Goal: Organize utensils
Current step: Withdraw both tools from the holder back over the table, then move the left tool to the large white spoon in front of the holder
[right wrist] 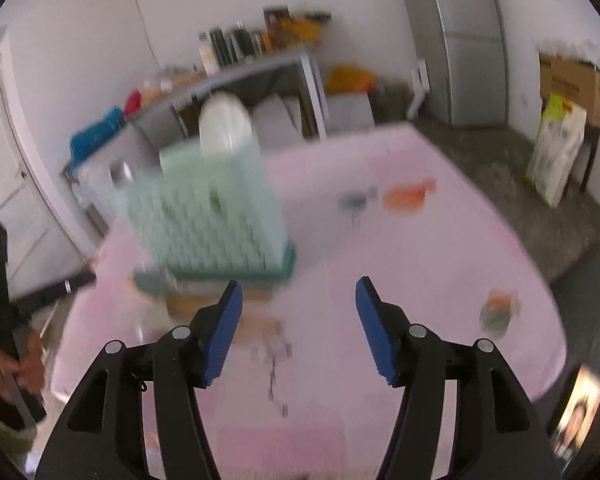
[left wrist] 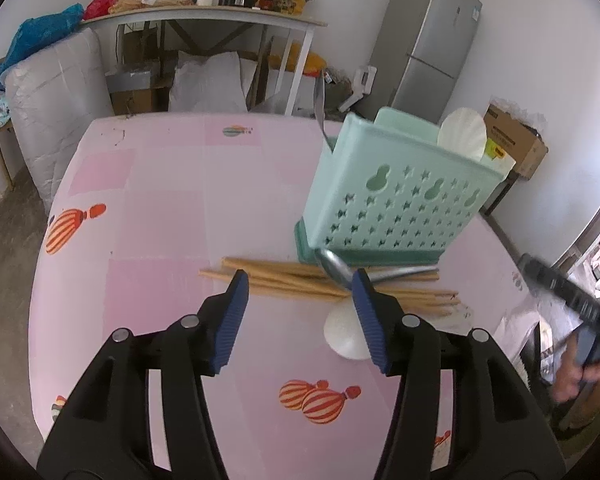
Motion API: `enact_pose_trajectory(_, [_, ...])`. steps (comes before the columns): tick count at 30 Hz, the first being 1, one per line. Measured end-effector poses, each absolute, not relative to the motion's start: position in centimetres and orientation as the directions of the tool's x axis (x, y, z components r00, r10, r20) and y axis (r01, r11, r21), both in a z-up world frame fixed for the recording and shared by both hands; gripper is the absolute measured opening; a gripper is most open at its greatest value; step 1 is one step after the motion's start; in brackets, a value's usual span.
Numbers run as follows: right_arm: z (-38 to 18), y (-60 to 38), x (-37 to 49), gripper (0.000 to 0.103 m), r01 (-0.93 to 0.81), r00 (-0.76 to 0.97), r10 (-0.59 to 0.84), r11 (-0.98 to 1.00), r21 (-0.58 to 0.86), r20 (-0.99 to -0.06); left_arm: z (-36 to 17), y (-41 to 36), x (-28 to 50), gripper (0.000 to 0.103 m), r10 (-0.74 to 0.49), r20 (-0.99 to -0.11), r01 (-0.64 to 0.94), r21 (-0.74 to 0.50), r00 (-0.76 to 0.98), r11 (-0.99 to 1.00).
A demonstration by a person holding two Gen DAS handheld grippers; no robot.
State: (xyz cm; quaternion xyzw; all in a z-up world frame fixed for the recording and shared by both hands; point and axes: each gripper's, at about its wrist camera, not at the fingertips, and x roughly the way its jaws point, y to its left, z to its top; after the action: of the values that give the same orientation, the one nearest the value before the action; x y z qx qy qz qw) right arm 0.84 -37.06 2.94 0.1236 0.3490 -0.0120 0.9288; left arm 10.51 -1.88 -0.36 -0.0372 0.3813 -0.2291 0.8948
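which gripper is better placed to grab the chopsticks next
Left. The left gripper is open right over the chopsticks, which lie between its fingers. The right gripper is open over bare table, chopsticks off to its side.

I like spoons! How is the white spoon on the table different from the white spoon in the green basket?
The white spoon on the table lies flat beside the chopsticks, while the white spoon in the basket stands upright. The table one is partly hidden behind the left gripper; the basket one pokes above the rim. Both have round white bowls.
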Motion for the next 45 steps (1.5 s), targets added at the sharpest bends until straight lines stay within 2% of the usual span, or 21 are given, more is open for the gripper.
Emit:
enact_pose_trajectory(4, [0.0,-35.3,-0.4,0.066,0.115,0.708,0.065,0.972,0.206,-0.703,-1.1,-1.9,10.6,0.053,-0.429,-0.681,0.372,-0.24,0.593,0.896])
enact_pose_trajectory(22, [-2.4,-25.8,0.8,0.074,-0.093,0.697,0.042,0.995,-0.032,-0.715,-1.9,-2.3,11.2,0.053,-0.498,-0.675,0.363,-0.346,0.543,0.865])
enact_pose_trajectory(29, [-2.9,-27.5,0.7,0.074,-0.039,0.691,0.033,0.999,0.009,-0.723,-4.1,-2.2,10.6,0.051,-0.584,-0.685,0.374,-0.453,0.435,0.809])
enact_pose_trajectory(34, [-3.0,-28.8,0.5,0.074,0.003,0.692,0.027,0.999,0.04,-0.721,-4.7,-4.6,9.2,0.051,-0.549,-0.733,0.505,-0.322,0.402,0.8])
enact_pose_trajectory(39, [-3.2,-29.1,0.7,0.074,0.012,0.693,0.029,0.999,0.052,-0.72,-5.6,-8.1,7.7,0.052,-0.429,-0.77,0.616,-0.06,0.472,0.785])
enact_pose_trajectory(42, [-3.3,-28.9,0.8,0.074,0.008,0.693,0.025,0.999,0.043,-0.721,-6.3,-9.4,7.6,0.054,-0.36,-0.765,0.623,0.067,0.533,0.779])
enact_pose_trajectory(43, [-3.3,-28.9,0.8,0.074,0.007,0.693,0.025,0.999,0.041,-0.721,-6.3,-9.5,7.8,0.054,-0.353,-0.765,0.621,0.078,0.539,0.78])
enact_pose_trajectory(45, [-3.3,-28.9,0.7,0.074,0.005,0.694,0.024,0.999,0.038,-0.72,-6.2,-9.7,8.2,0.045,-0.348,-0.77,0.621,0.079,0.535,0.78])
